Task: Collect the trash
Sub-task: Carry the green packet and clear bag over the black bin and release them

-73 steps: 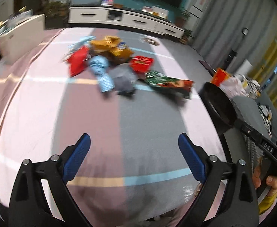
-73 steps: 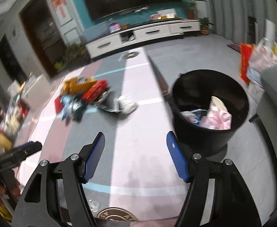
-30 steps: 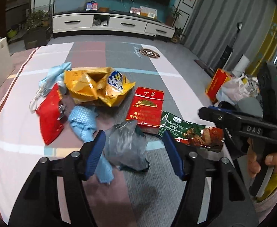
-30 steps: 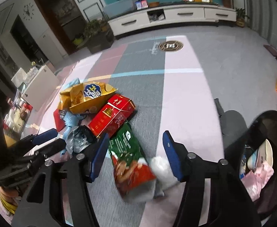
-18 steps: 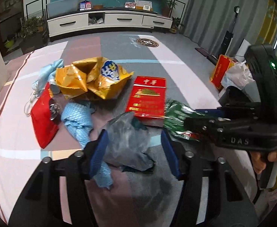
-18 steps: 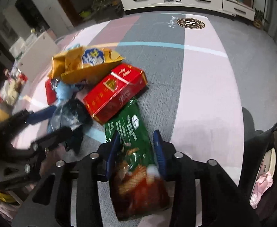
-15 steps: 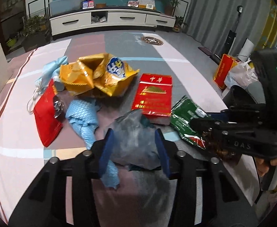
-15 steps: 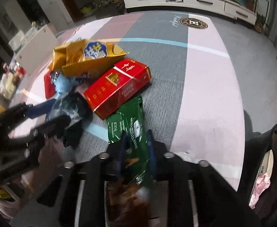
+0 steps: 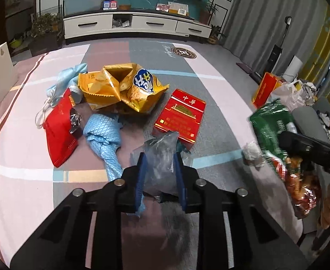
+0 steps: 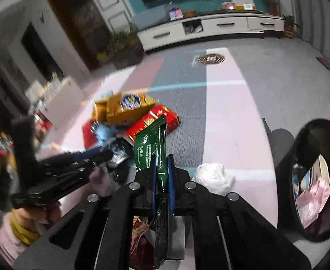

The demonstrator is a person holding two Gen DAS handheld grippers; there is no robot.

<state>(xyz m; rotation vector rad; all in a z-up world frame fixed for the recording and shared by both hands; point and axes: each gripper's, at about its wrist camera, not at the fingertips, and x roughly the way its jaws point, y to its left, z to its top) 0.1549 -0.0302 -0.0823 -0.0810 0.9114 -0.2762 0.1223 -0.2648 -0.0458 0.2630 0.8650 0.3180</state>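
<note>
While most litter lies on rug (image 9: 214, 103), task barely begun: black bin (image 10: 309, 180) at right holds few scraps. Right hand-held gripper (image 10: 161, 180) clamped on green snack bag (image 10: 151, 148), lifted clear of pile. Left hand-held gripper (image 9: 160, 175), jaws just closing, pinches grey plastic bag (image 9: 162, 157) between pads. Left to collect: yellow chip bag (image 9: 120, 90), red carton (image 9: 180, 114), red pouch (image 9: 60, 132), blue cloth (image 9: 104, 137), white wad (image 10: 214, 177) just beside right gripper.

striped rug (image 9: 212, 85): yellow bag (image 9: 122, 90), red carton (image 9: 179, 114)
</note>
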